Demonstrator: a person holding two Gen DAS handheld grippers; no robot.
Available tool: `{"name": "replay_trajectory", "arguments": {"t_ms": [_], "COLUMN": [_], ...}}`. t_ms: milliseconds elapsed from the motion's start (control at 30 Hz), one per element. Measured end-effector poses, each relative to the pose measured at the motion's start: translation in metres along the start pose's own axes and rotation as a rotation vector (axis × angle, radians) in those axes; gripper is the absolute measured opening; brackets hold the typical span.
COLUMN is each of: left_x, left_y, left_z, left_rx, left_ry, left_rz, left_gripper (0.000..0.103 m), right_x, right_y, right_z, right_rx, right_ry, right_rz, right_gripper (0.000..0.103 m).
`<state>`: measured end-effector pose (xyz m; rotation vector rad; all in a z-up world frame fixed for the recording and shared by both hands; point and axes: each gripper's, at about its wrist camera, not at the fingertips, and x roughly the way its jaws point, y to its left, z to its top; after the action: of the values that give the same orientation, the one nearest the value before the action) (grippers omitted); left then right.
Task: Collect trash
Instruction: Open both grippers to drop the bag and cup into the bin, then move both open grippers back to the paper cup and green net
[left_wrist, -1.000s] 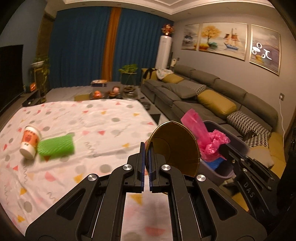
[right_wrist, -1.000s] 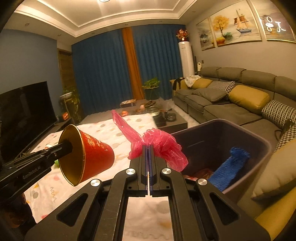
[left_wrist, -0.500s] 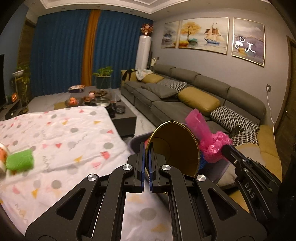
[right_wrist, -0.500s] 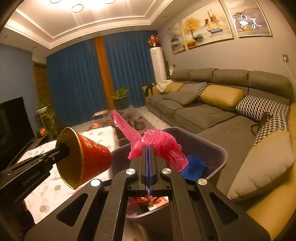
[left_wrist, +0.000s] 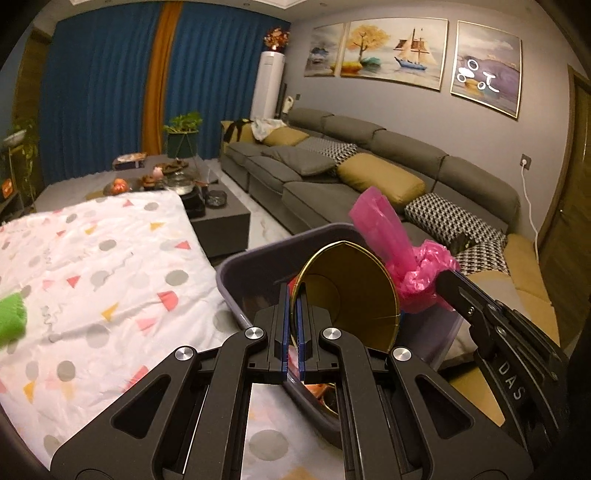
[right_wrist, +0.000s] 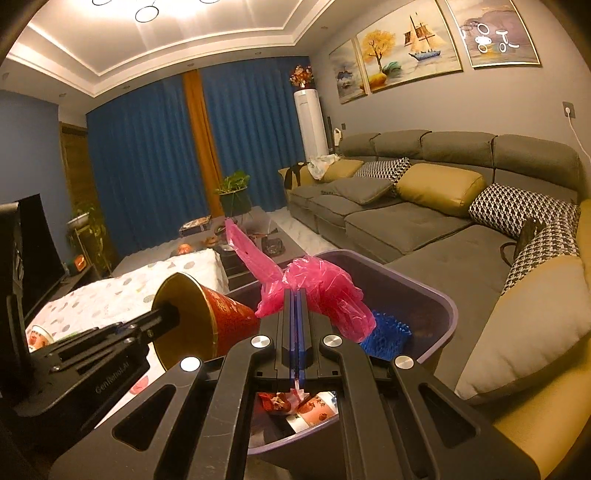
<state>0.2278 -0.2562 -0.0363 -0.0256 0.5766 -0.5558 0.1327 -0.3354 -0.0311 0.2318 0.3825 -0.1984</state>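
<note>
Since a second ago you have carried both loads off the patterned desk (left_wrist: 92, 266) until they hang over the grey bin (right_wrist: 436, 306). Your left hand-held gripper (left_wrist: 293, 325) is clamped on the rim of the red paper cup (right_wrist: 221, 321), which lies on its side above the bin's near edge, gold mouth toward you. Your right hand-held gripper (right_wrist: 294, 328) is pinched tight on the crumpled pink plastic bag (right_wrist: 317, 288), held over the bin's middle. Inside the bin lie a blue foam net (right_wrist: 388, 334) and printed wrappers (right_wrist: 291, 402). A green foam net (left_wrist: 11, 317) sits on the desk, well away from the bin.
</note>
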Motion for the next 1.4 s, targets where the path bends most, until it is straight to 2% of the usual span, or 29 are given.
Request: {"name": "replay_trajectory", "arguments": {"t_ms": [67,100,167,200,233,267,367,433,500,533,667,733,800,867,1133,1400], "left_x": [0.005,0.007,0.01,0.012,0.012,0.011,0.008,-0.001,-0.011,-0.017,-0.043,-0.053,-0.066,-0.078,-0.137,-0.199], "left_y": [0.001,0.002,0.005,0.009,0.012,0.014,0.019,0.025,0.028,0.031,0.044,0.051,0.062,0.072,0.128,0.195], "left_z": [-0.002,-0.003,-0.005,-0.005,-0.006,-0.007,-0.007,-0.007,-0.006,-0.006,-0.01,-0.013,-0.017,-0.02,-0.032,-0.048], "left_rx": [-0.003,-0.004,-0.02,-0.034,-0.05,-0.057,-0.064,-0.08,-0.088,-0.088,-0.086,-0.095,-0.113,-0.129,-0.2,-0.237], "left_ry": [0.022,0.029,0.039,0.044,0.047,0.042,0.033,0.012,-0.016,-0.03,-0.064,-0.072,-0.076,-0.076,-0.101,-0.129], "left_rz": [-0.008,-0.012,-0.026,-0.037,-0.05,-0.048,-0.01,0.015,0.041,0.059,0.147,0.186,0.235,0.274,0.409,0.579], "left_gripper": [0.003,0.008,0.025,0.042,0.052,0.054,0.068,0.08,0.086,0.088,0.092,0.094,0.095,0.096,0.096,0.096], "right_x": [-0.004,-0.003,0.0,0.002,0.003,0.004,0.007,0.007,0.003,0.002,-0.009,-0.018,-0.025,-0.03,-0.045,-0.044], "right_y": [0.008,0.009,0.008,0.008,0.007,0.007,0.006,0.006,0.009,0.01,0.018,0.027,0.034,0.042,0.093,0.168], "right_z": [-0.002,-0.002,-0.002,-0.001,-0.001,-0.001,-0.002,-0.002,-0.002,-0.002,-0.003,-0.004,-0.004,-0.004,-0.012,-0.023], "right_rx": [-0.003,-0.004,-0.003,0.0,0.003,0.007,0.007,0.011,0.013,0.012,0.009,-0.005,-0.017,-0.028,-0.098,-0.17], "right_ry": [0.004,0.007,0.011,0.014,0.016,0.021,0.033,0.034,0.028,0.024,0.006,-0.007,-0.024,-0.029,-0.021,0.013], "right_rz": [-0.002,-0.002,-0.005,-0.006,-0.005,-0.001,-0.005,-0.006,-0.008,-0.009,-0.019,-0.023,-0.03,-0.027,0.02,0.141], "right_gripper": [0.002,0.002,0.002,0.002,0.002,0.003,0.004,0.01,0.024,0.027,0.056,0.064,0.079,0.084,0.088,0.089]}}
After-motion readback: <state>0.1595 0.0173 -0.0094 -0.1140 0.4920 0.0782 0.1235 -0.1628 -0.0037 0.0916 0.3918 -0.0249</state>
